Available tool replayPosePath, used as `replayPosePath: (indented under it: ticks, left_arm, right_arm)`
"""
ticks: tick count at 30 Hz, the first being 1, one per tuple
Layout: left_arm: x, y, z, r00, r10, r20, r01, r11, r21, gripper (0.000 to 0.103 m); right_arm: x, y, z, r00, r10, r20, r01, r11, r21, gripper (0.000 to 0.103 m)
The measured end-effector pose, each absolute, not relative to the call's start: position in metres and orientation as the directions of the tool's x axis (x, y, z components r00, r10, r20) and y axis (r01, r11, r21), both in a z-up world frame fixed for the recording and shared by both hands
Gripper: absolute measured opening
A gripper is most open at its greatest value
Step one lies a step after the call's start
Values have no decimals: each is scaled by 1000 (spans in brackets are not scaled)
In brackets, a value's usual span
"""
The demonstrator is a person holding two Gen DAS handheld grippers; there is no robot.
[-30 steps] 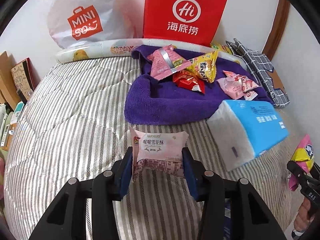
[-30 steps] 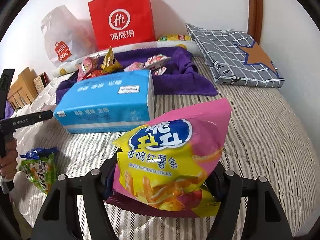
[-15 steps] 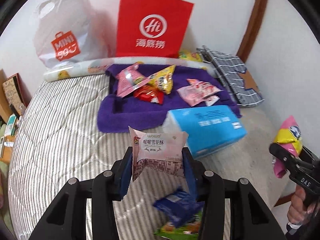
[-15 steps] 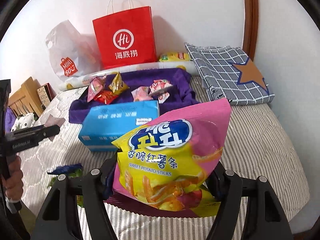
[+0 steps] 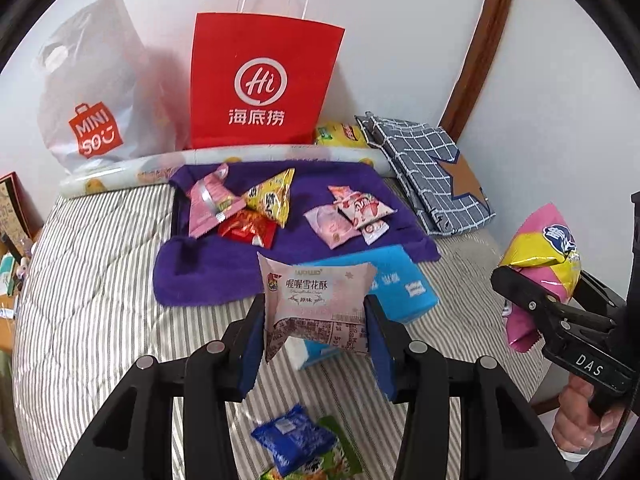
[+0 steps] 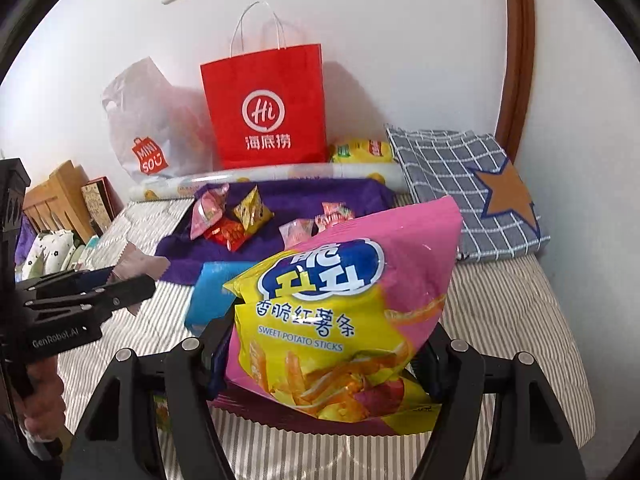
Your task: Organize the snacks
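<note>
I have lifted both snacks up off the striped bed (image 5: 92,280), my left gripper (image 5: 316,328) clamped on the small pink nougat packet (image 5: 316,300) and my right gripper (image 6: 320,364) clamped on the big pink-and-yellow sweet potato stick bag (image 6: 344,312), so both can go over to the far purple towel (image 5: 224,272).

Bright, even daylight; strong fisheye bending with dark corners.

Both views are well lit by soft light that seems to come from the front left, since the red paper bag (image 5: 264,80) throws a faint shadow rightward onto the white wall (image 6: 400,40). The wall in the upper half of each frame looks nearly washed out. Mild glare sits on the white plastic bag (image 5: 96,92) and on the glossy chip bag (image 6: 348,312). Black vignette fills all four corners, and the brown door frame (image 6: 518,60) bows along the right edge. The center stays sharp, print legible; the lower edges soften, and the blue packet (image 5: 292,440) at the bottom of the left view looks slightly smeared.
</note>
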State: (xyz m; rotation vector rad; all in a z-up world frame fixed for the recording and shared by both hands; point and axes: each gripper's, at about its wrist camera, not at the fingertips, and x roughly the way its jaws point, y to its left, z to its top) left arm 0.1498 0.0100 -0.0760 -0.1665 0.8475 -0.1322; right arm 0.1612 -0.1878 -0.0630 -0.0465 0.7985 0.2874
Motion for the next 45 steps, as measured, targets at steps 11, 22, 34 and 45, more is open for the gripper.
replayPosePath:
  ticks: [11,22,34,45]
  left_arm:
    - [164,16,-65,663,-167,-730,37,981,-191,44]
    - [167,28,-61,676,-176,-715,22,976,-219,44]
    - [180,32,-71,661,-170,-731,21,978,-208,44]
    - [195,49,-76,663,-163,-730,-15,973,-231,44]
  right_arm:
    - [183,-191,-72,631,273,-726,-266,955,128,71]
    - [191,-209,-69,656,288,-698,-250,955,158,71]
    - [204,-203,-75,657,292,-695,-253,954,161,71]
    - [222,-185,-80,641,320,-697,-295,942,161,71]
